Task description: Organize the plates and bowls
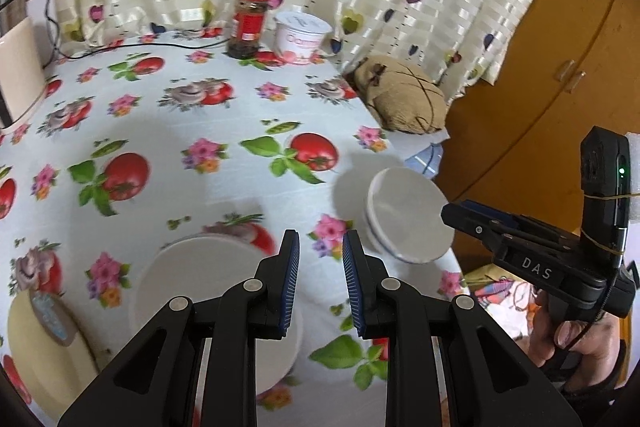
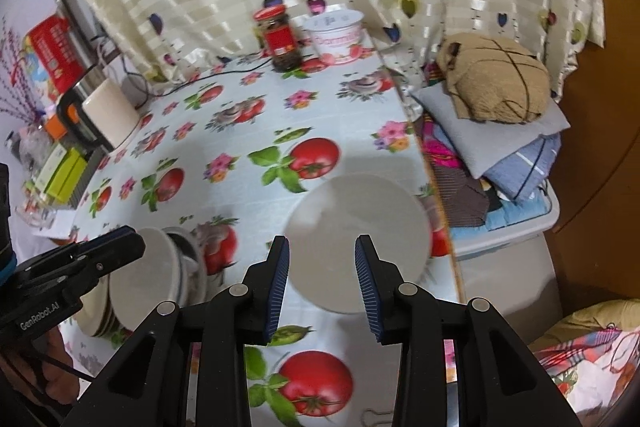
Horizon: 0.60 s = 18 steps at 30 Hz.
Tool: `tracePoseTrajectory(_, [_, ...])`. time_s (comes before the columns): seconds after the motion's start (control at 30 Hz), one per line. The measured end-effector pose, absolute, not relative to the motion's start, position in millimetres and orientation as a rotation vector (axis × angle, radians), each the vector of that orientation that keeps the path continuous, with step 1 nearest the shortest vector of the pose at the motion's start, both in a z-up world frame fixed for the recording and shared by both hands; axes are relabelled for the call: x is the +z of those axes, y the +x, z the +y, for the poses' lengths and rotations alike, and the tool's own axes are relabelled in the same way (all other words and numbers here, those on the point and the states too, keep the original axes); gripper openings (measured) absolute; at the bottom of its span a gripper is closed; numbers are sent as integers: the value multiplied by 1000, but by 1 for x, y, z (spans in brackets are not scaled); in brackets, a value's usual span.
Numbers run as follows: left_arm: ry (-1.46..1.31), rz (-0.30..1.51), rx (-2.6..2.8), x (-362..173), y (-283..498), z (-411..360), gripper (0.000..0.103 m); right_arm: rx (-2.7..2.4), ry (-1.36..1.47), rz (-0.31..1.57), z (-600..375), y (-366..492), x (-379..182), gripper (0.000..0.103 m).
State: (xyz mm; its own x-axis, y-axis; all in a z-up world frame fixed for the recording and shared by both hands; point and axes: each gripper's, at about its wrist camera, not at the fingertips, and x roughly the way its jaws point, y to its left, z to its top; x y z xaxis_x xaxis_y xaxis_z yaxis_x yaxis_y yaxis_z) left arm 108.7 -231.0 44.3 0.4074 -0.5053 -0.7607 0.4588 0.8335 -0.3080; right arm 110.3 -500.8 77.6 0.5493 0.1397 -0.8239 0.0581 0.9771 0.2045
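A white bowl stands near the right edge of the tomato-print table. My right gripper hovers over it, open, with nothing between the pads. The left wrist view shows that bowl too, just left of the right gripper. Another white bowl lies under my left gripper, which is open and holds nothing. Left of it sits a cream plate. In the right wrist view this bowl rests on stacked plates, beside the left gripper.
A red-lidded jar and a white tub stand at the table's back by the curtain. A cream appliance and boxes sit at the left. Folded cloths and a brown cushion fill a bin right of the table.
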Motion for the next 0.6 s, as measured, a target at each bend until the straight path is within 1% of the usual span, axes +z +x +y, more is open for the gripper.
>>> tracePoseTrajectory(0.6, [-62,1068,-672,16,129,-291,23,-50,293,1023,-547,112,49,34])
